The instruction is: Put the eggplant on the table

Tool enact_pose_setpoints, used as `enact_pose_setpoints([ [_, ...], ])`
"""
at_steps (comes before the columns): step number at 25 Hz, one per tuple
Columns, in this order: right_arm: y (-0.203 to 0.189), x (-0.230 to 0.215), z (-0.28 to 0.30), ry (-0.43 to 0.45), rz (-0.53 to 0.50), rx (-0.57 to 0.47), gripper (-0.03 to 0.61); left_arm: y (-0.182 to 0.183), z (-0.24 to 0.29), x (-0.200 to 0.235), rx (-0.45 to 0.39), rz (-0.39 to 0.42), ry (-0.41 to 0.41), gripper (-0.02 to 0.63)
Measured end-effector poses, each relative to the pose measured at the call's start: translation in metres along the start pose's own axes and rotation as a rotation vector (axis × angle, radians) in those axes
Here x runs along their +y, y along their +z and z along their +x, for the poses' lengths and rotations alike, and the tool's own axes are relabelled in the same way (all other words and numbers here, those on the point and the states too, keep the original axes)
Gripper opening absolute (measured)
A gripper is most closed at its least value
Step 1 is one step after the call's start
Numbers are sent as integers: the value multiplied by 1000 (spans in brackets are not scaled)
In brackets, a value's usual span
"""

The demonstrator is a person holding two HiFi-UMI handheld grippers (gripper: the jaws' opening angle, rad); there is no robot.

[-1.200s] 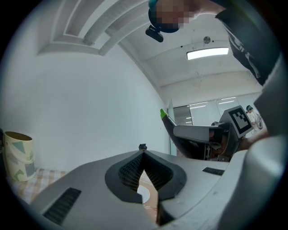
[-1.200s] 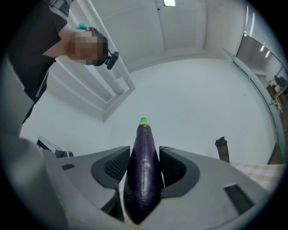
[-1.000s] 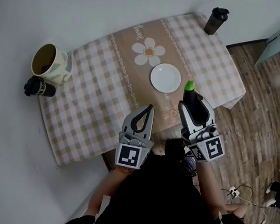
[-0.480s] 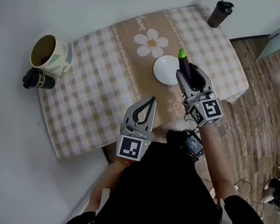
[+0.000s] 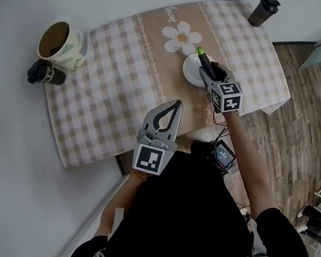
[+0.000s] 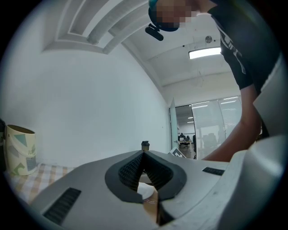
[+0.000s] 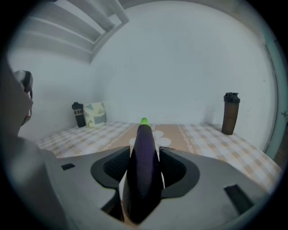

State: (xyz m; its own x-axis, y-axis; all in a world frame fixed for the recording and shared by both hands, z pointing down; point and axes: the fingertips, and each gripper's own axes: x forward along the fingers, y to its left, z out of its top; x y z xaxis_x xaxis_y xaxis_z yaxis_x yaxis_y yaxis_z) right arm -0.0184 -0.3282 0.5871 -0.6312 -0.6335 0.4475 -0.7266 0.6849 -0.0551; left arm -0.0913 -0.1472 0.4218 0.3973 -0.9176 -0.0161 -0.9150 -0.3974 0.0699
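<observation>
eggplant (image 7: 144, 170) base buried in right hand-held gripper (image 5: 209, 69), plate (image 5: 188, 74) half covered

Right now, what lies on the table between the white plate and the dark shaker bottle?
Nothing lies there. In the head view, only bare checked tablecloth runs from the plate to the shaker bottle.

Office: glass partitions (image 6: 216, 130), ceiling light panel (image 6: 204, 53), people at desks (image 6: 183, 137) beyond, white wall (image 6: 90, 112).

Table (image 5: 100, 105), checked cloth (image 5: 252, 55): white plate (image 5: 190, 70) mid-table; cream mug (image 5: 61, 47) touching black flask (image 5: 43, 73); dark shaker (image 5: 264, 11) far corner.
</observation>
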Motion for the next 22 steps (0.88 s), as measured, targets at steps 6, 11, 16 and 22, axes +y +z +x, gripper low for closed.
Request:
enact_pose_setpoints([
  [6,-34,-13,21,-35,-23,110,213,-2,-7,-5,-19,26,-2,12],
  [11,-56,-20,24,-64,-41,175,213,-3,-9,-6,-18,18,-2,12],
  [16,-54,-21,21,-87,-53,189,215,-1,-16,-4,-21,5,-10,12],
  [22,-64,-20,31,-84,-55,202,215,-9,-14,-2,1,11,-5,12],
])
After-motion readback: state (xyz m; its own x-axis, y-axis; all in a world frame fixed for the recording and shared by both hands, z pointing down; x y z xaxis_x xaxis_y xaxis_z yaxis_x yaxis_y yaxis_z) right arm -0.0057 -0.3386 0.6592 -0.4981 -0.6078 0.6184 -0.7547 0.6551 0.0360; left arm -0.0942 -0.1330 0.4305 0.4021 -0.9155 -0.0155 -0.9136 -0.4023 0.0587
